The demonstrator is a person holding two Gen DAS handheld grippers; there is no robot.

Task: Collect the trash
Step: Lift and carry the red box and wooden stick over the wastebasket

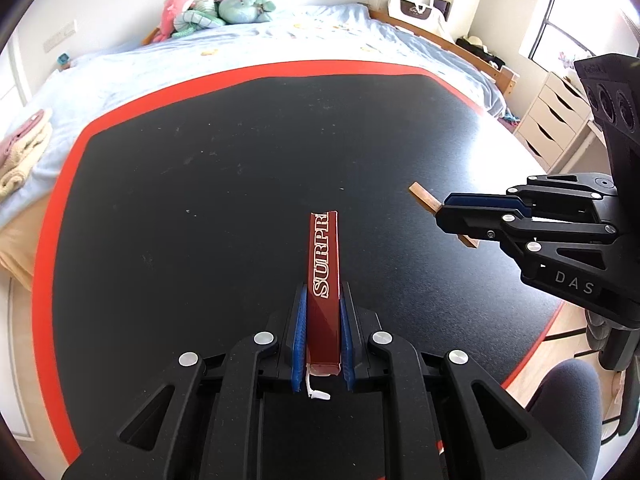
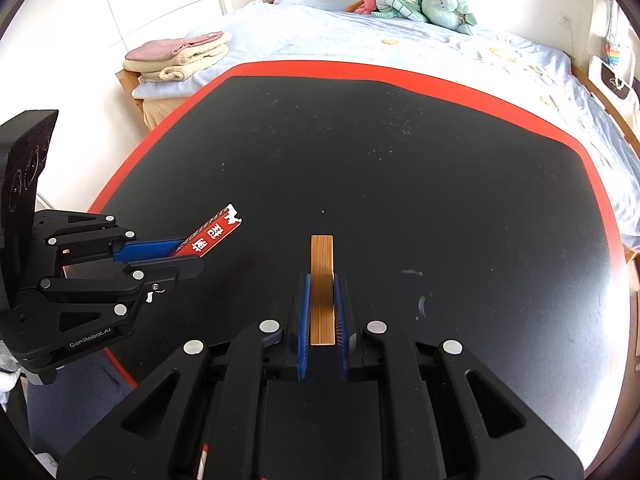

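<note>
My left gripper (image 1: 323,300) is shut on a long red box (image 1: 323,264) printed with white letters, held above the black table (image 1: 200,184). The same box (image 2: 212,238) and left gripper (image 2: 188,258) show at the left in the right wrist view. My right gripper (image 2: 322,284) is shut on a flat orange-brown strip (image 2: 322,280) that sticks forward between the blue pads. In the left wrist view the right gripper (image 1: 442,212) holds that strip (image 1: 424,198) at the right, above the table.
The black table has a red border (image 2: 360,70). Behind it is a bed with a light blue sheet (image 1: 280,36), plush toys (image 1: 216,4) and folded towels (image 2: 180,58). White drawers (image 1: 556,116) stand at the right. A dark chair (image 1: 568,396) is at the near right.
</note>
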